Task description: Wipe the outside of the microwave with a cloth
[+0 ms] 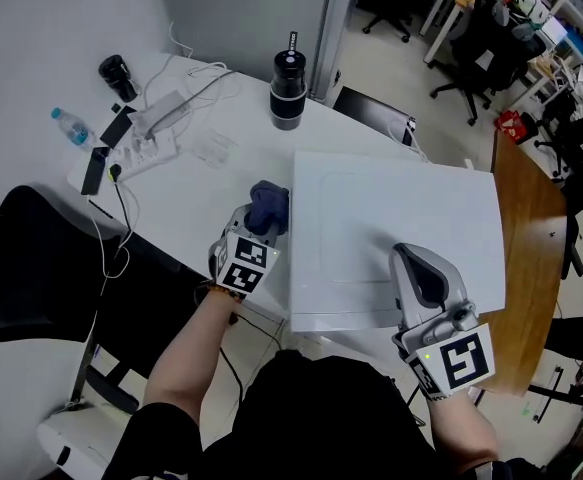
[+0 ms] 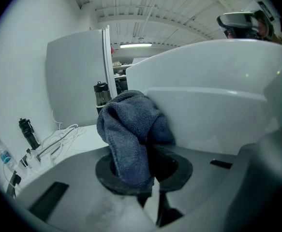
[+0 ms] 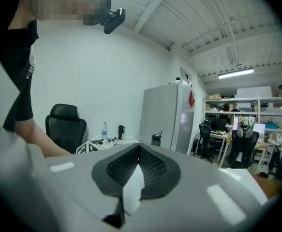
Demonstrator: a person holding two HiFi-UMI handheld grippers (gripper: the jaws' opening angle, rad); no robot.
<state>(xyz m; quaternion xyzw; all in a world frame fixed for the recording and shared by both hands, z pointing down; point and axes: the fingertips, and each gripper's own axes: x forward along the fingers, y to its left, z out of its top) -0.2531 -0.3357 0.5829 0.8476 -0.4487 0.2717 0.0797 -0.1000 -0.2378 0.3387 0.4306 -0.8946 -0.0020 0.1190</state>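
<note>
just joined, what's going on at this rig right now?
A person with a gripper in each hand is wiping a white microwave that sits on the table. The left gripper is clamped on a blue cloth, bunched against the microwave's left side wall. The right gripper is shut and empty, held over the microwave's top; I can't tell if it presses down on it.

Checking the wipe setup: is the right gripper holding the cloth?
No, the cloth sits in the left gripper; the right gripper is shut and empty.
</note>
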